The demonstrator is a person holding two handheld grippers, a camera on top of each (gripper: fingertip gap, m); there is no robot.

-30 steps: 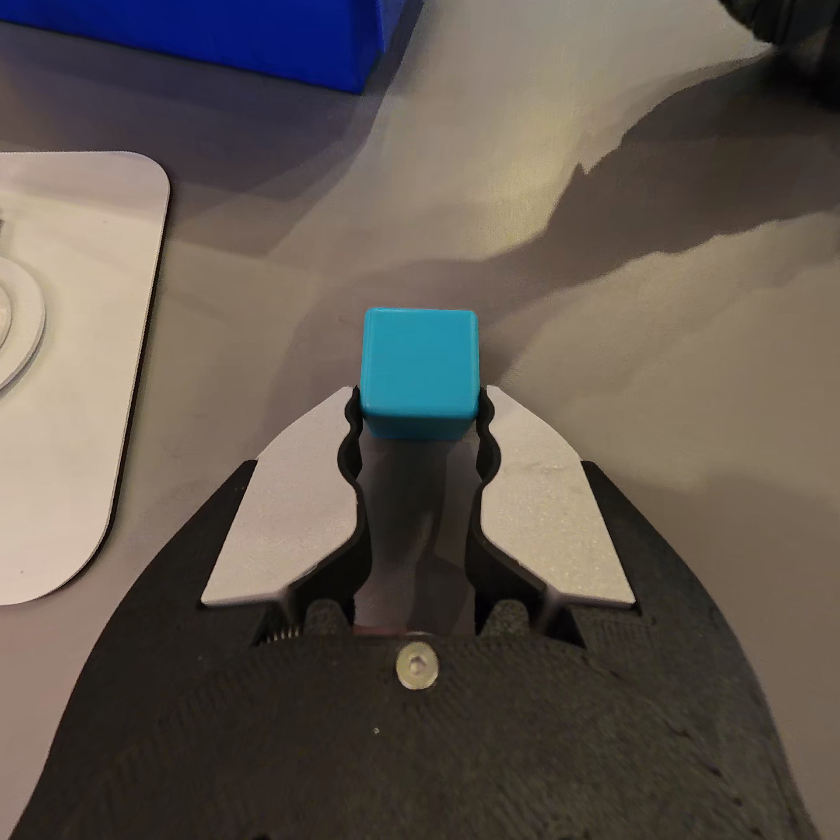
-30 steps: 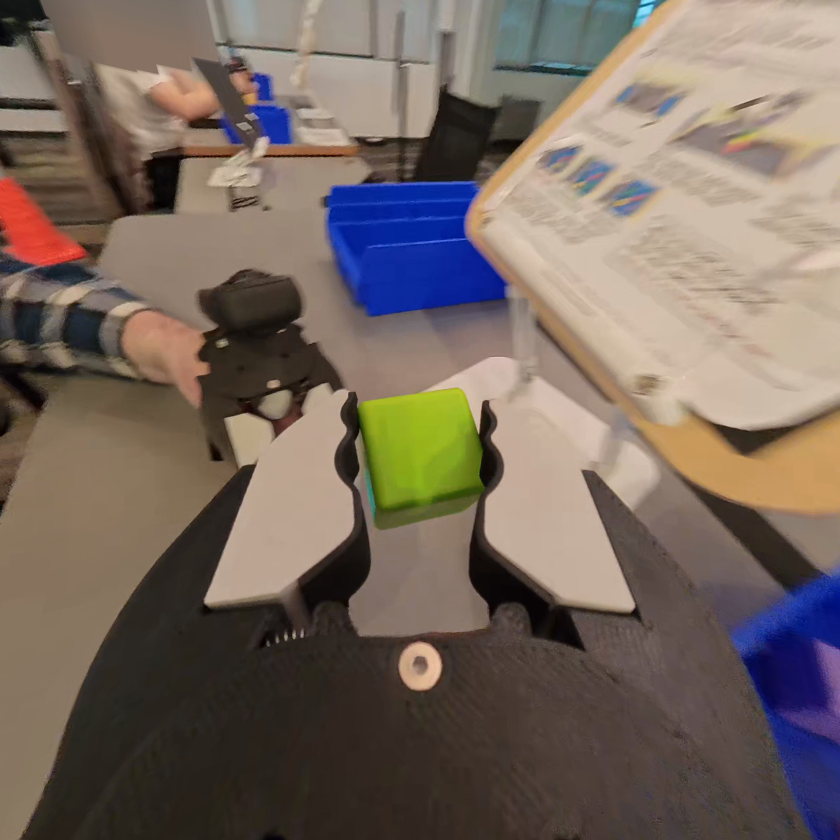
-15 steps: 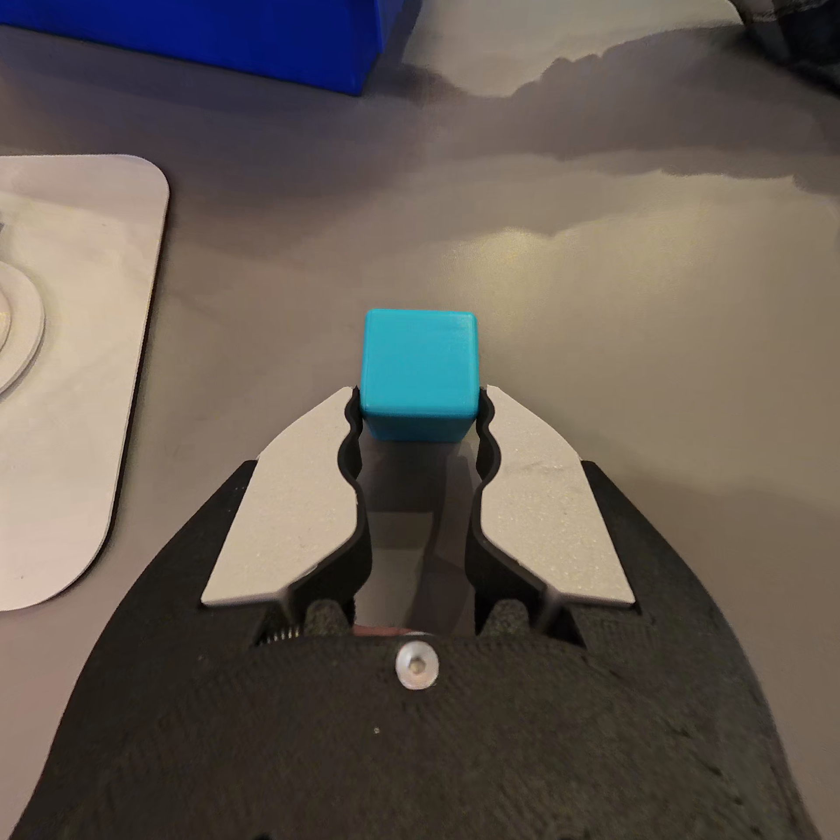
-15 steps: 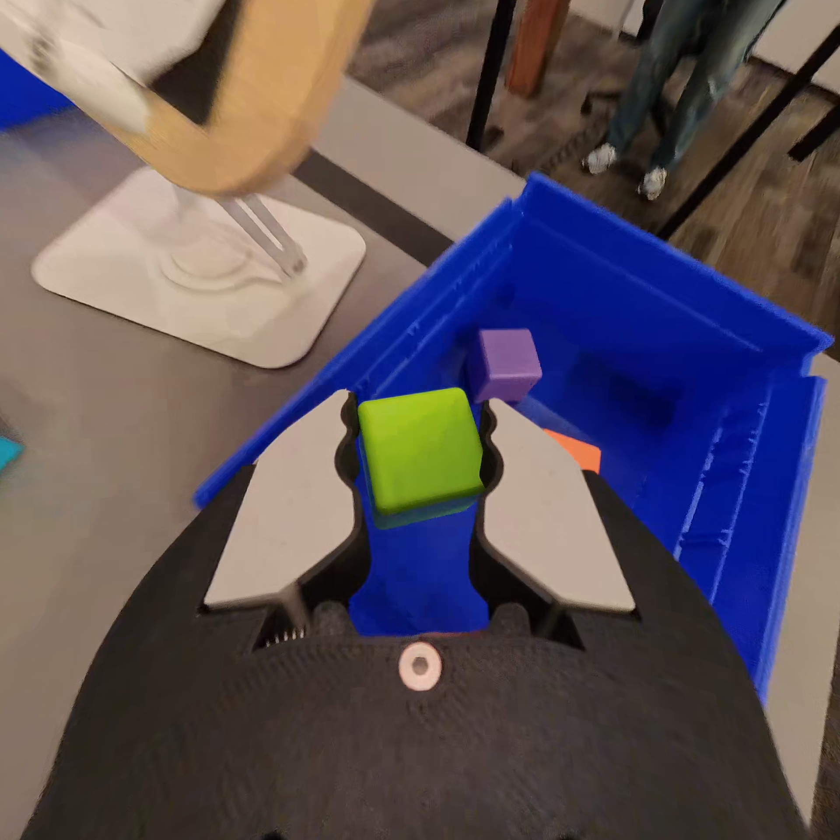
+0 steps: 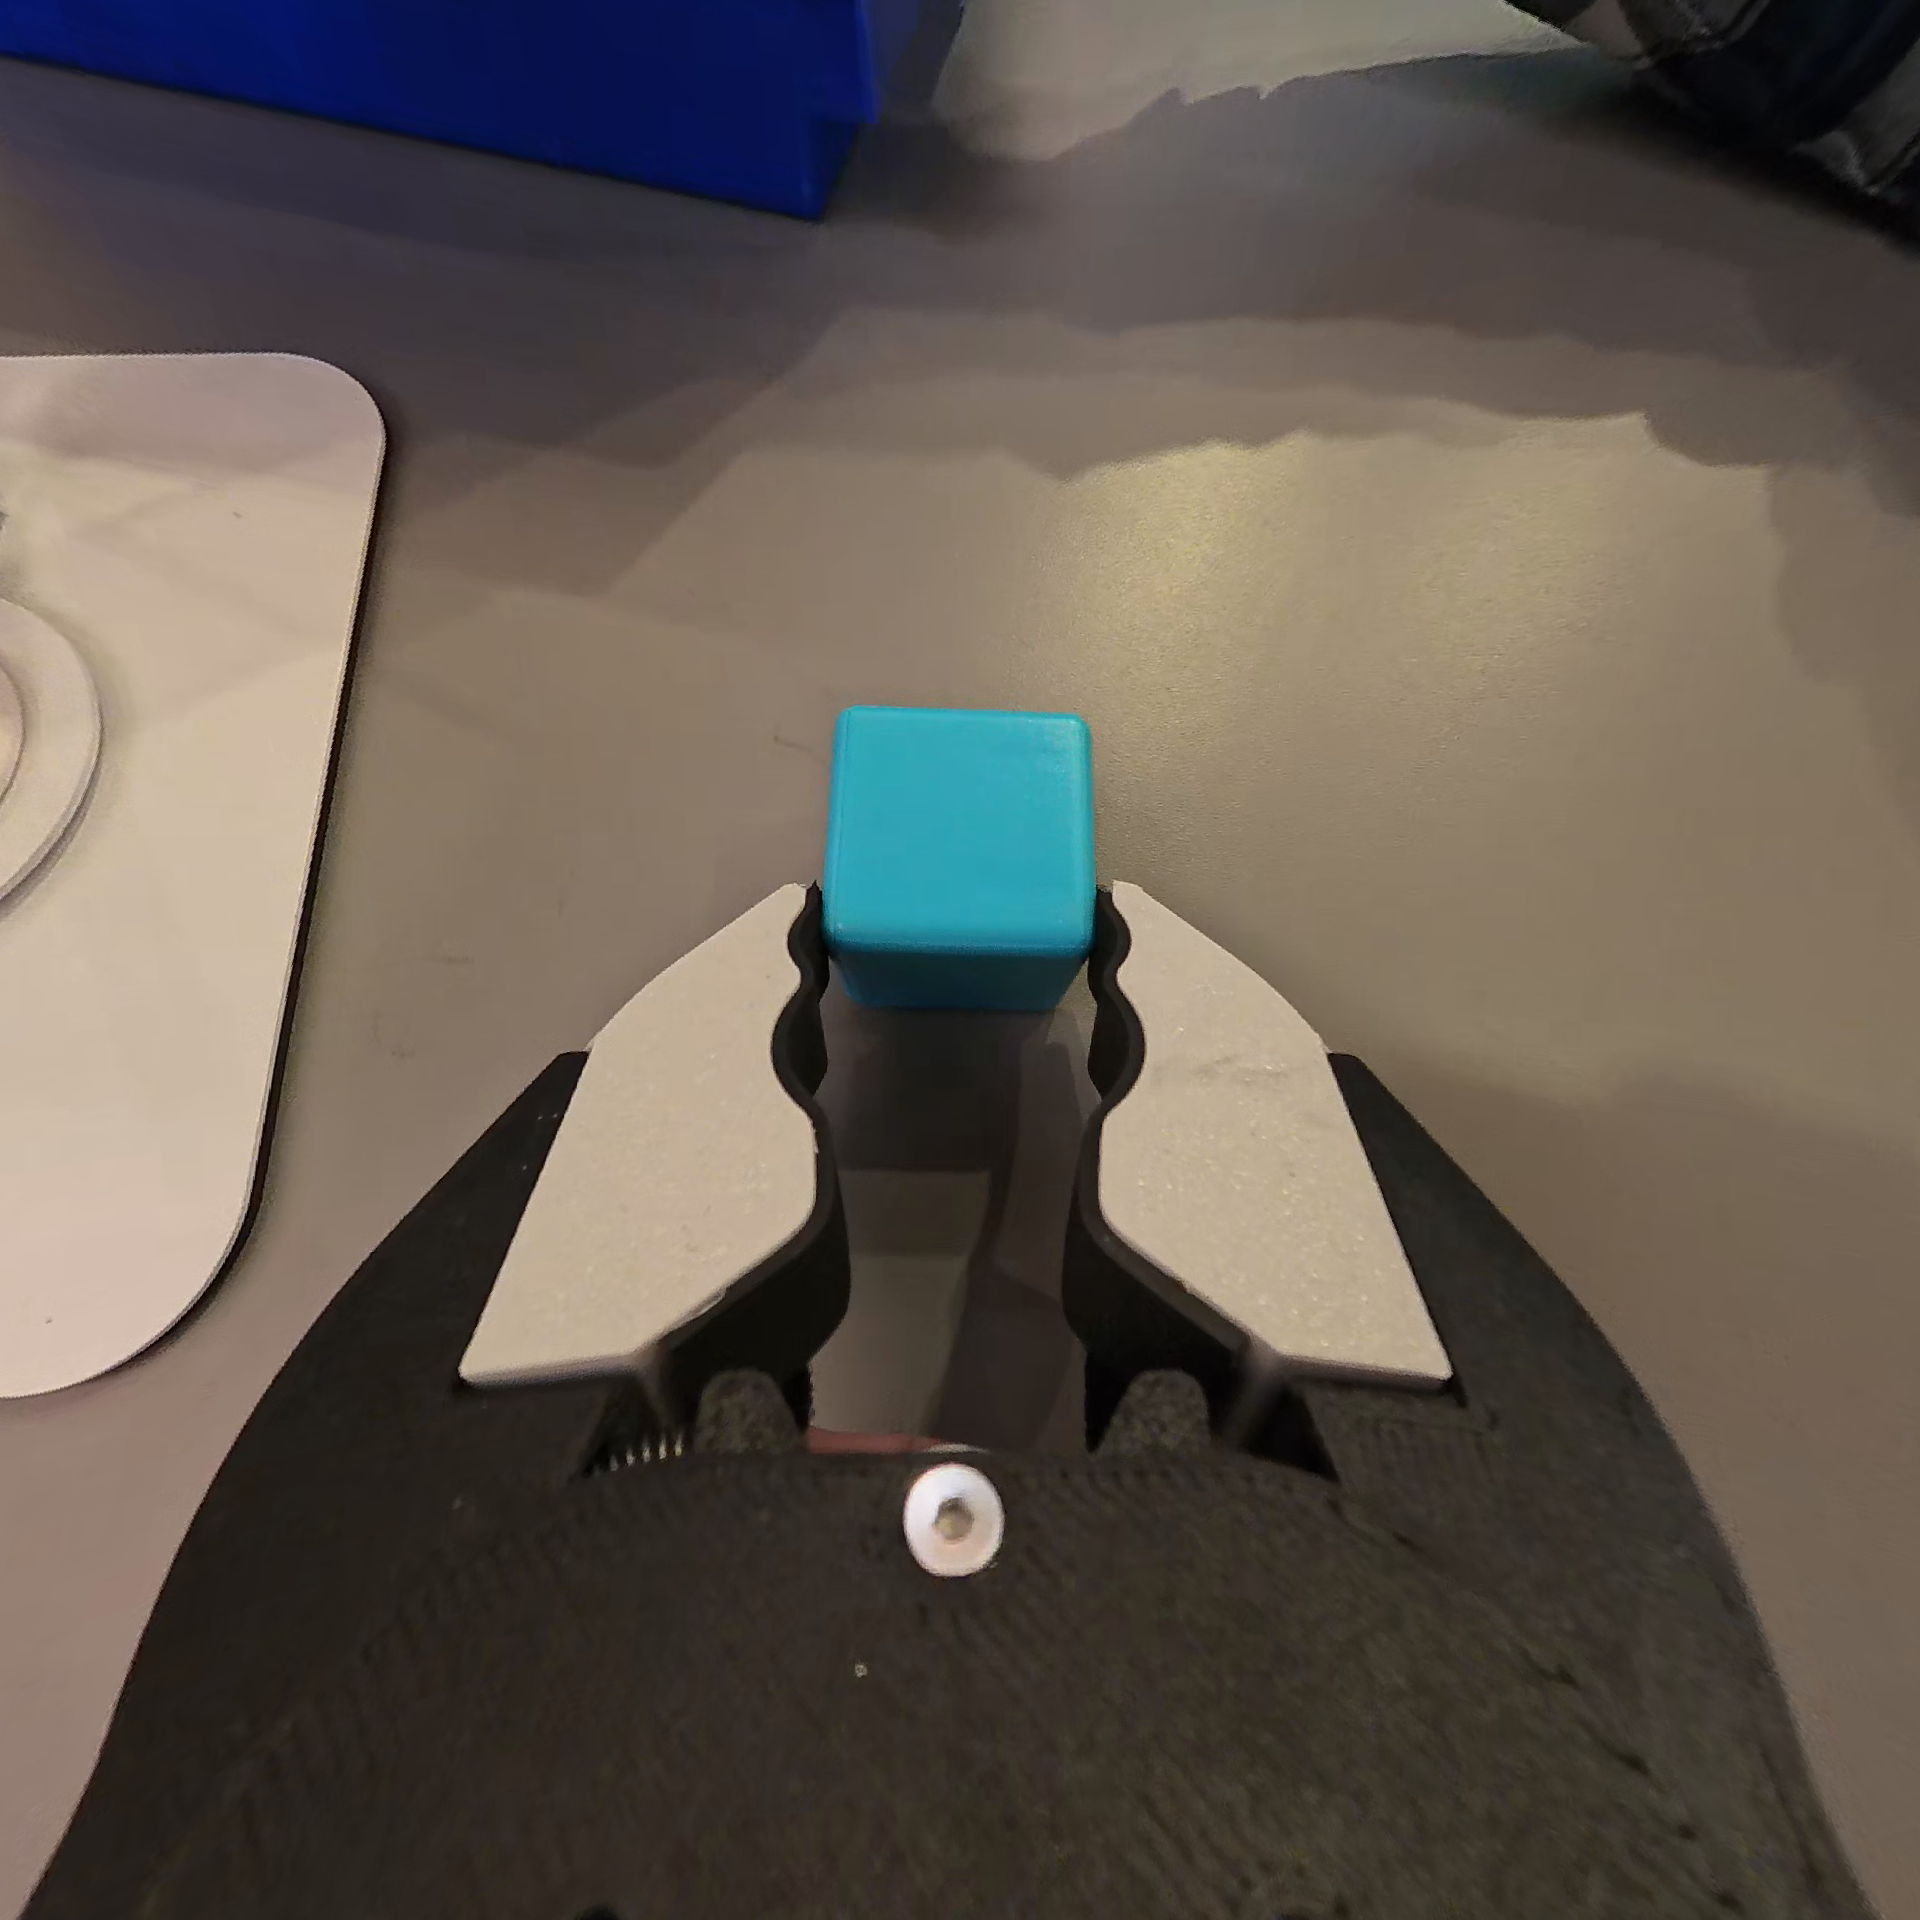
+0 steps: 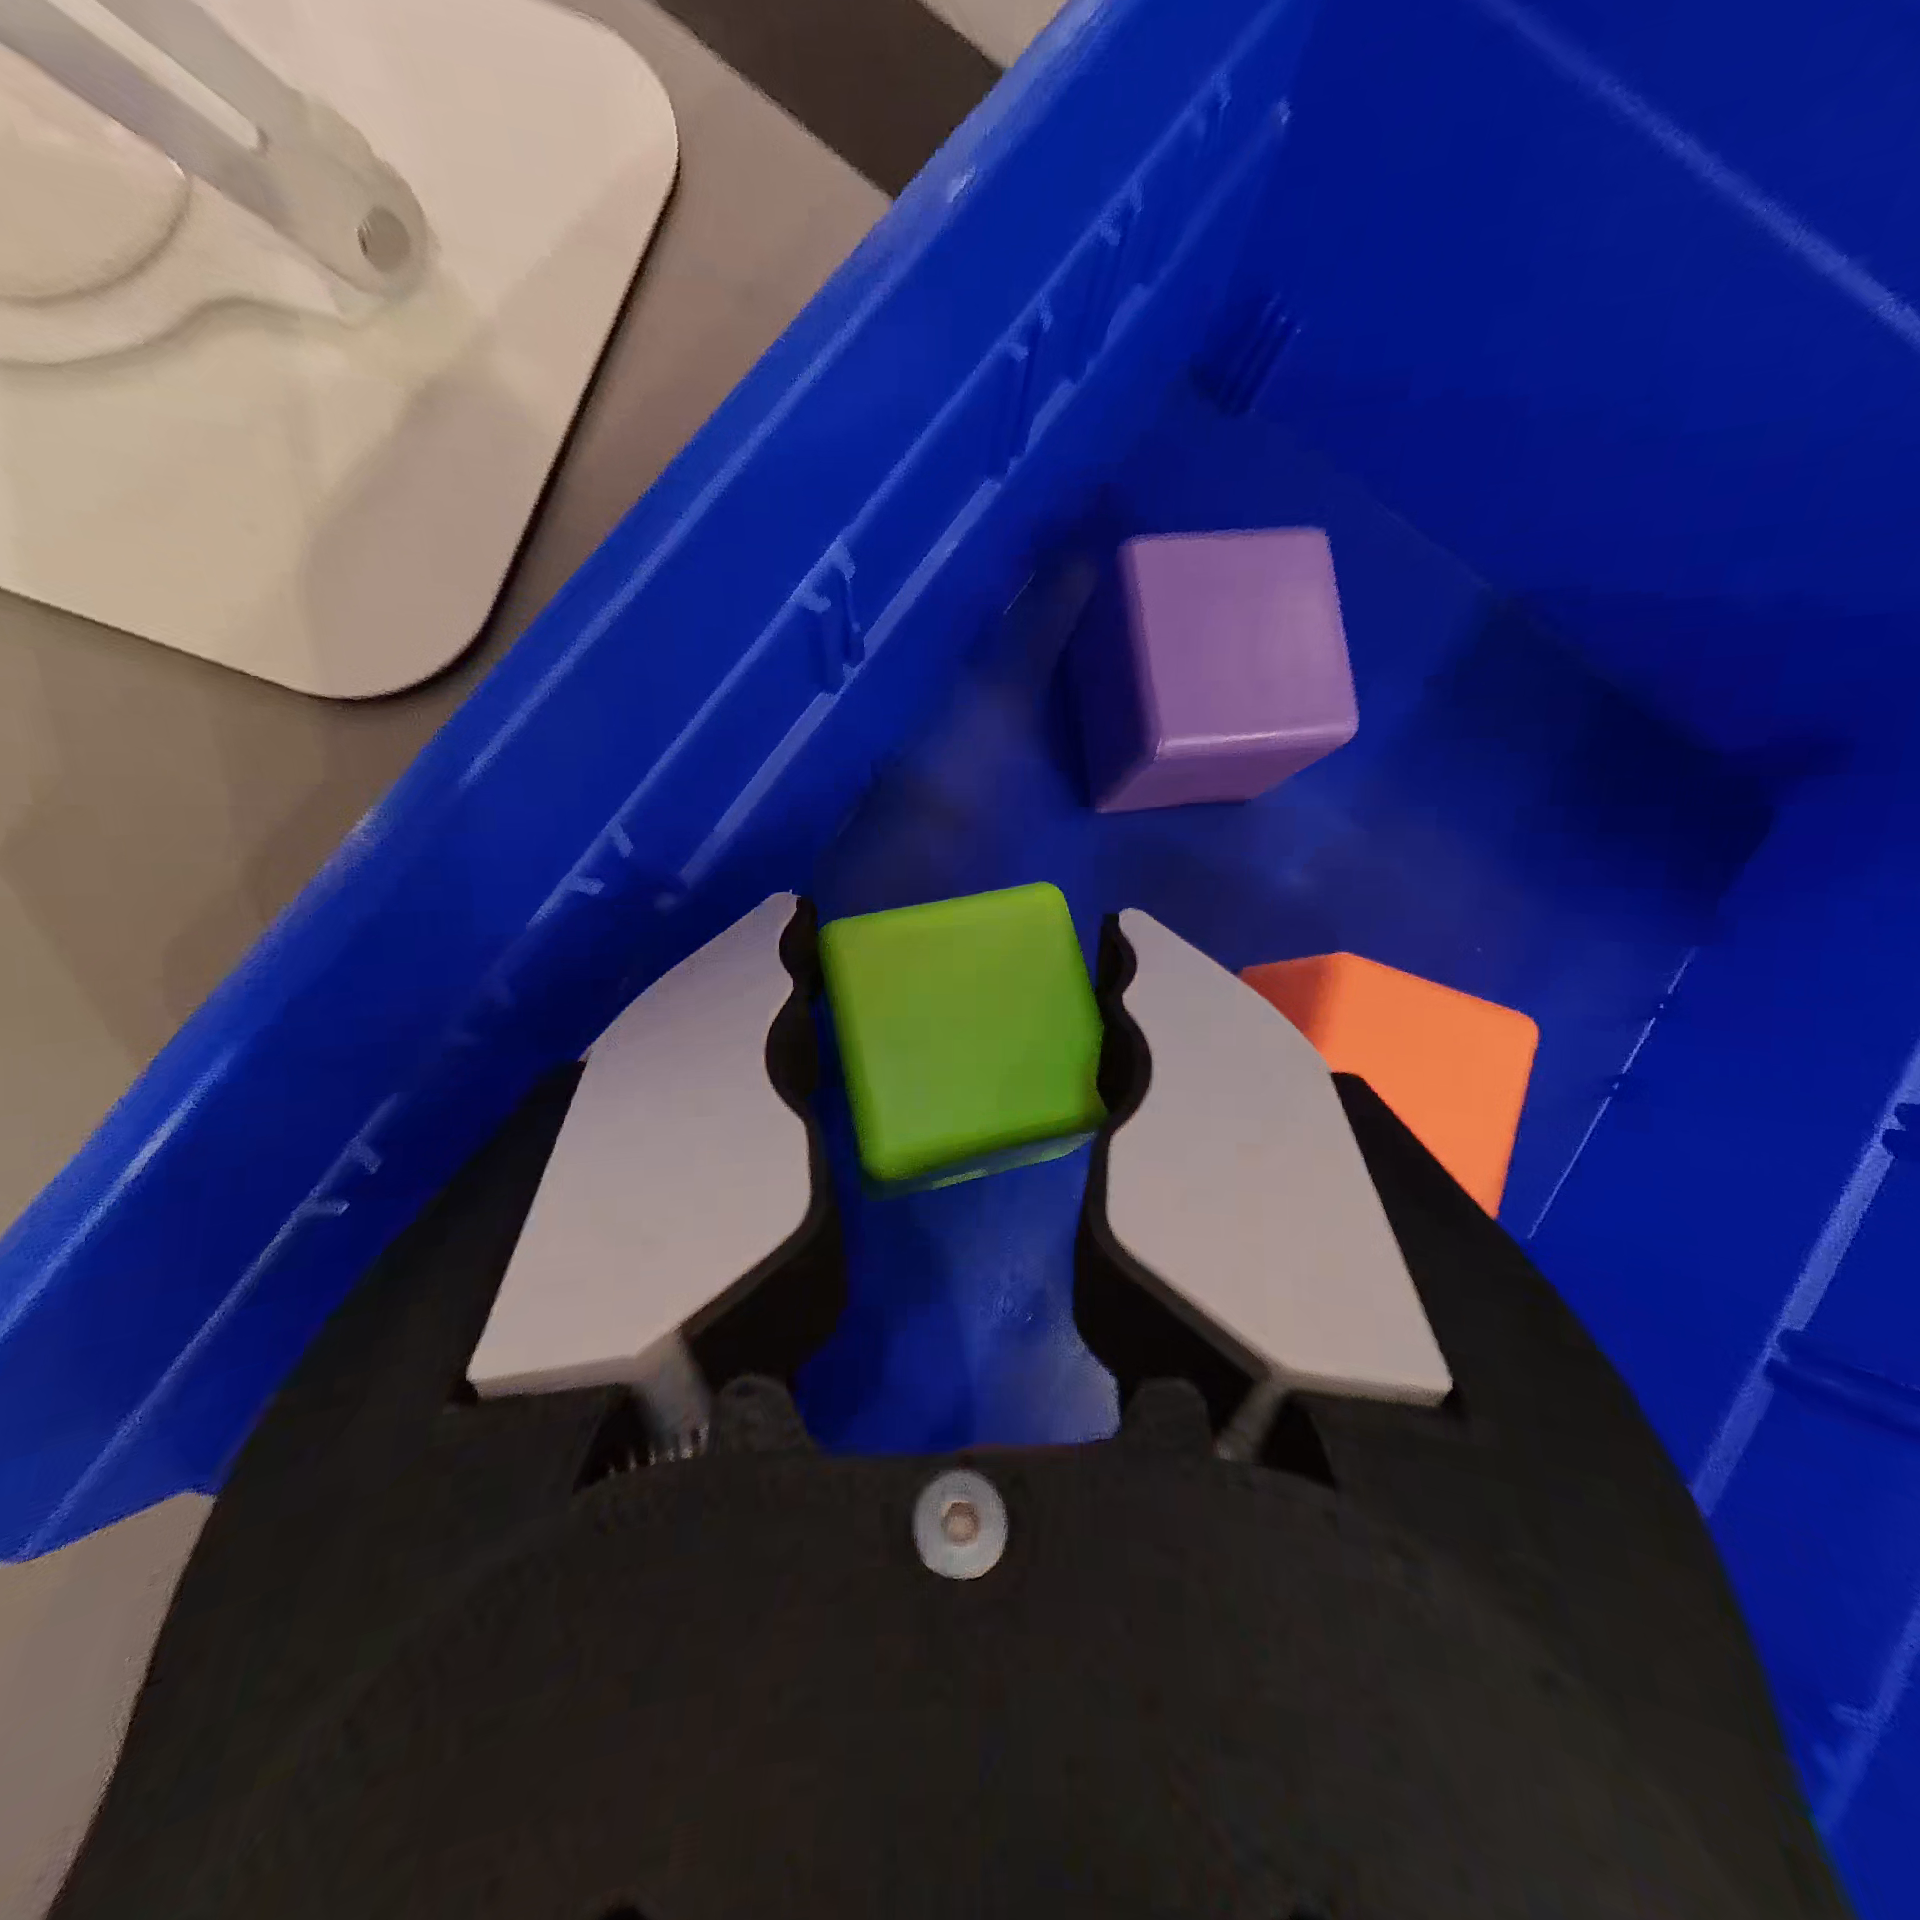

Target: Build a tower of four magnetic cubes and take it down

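Observation:
In the left wrist view my left gripper [image 5: 956, 904] is shut on a teal cube [image 5: 956, 831], which rests on the grey table [image 5: 1403, 727]. In the right wrist view my right gripper [image 6: 956, 925] is shut on a green cube [image 6: 961, 1029] and holds it low inside a blue bin [image 6: 727, 675], close to its left wall. A purple cube [image 6: 1231, 665] lies on the bin floor beyond the fingertips. An orange cube [image 6: 1423, 1060] lies just right of my right finger, partly hidden by it.
A white stand base [image 5: 156, 831] lies flat on the table left of the teal cube; it also shows in the right wrist view [image 6: 312, 416], left of the bin. A blue bin [image 5: 520, 73] stands at the far left edge. A dark sleeve [image 5: 1818, 104] is at the top right. Across from one pair of fingers to the other is roughly 30 centimetres.
My right gripper has swung away from the table and the tilted board, over to the blue bin, and come down into it with the green cube. My left gripper and the teal cube have stayed still.

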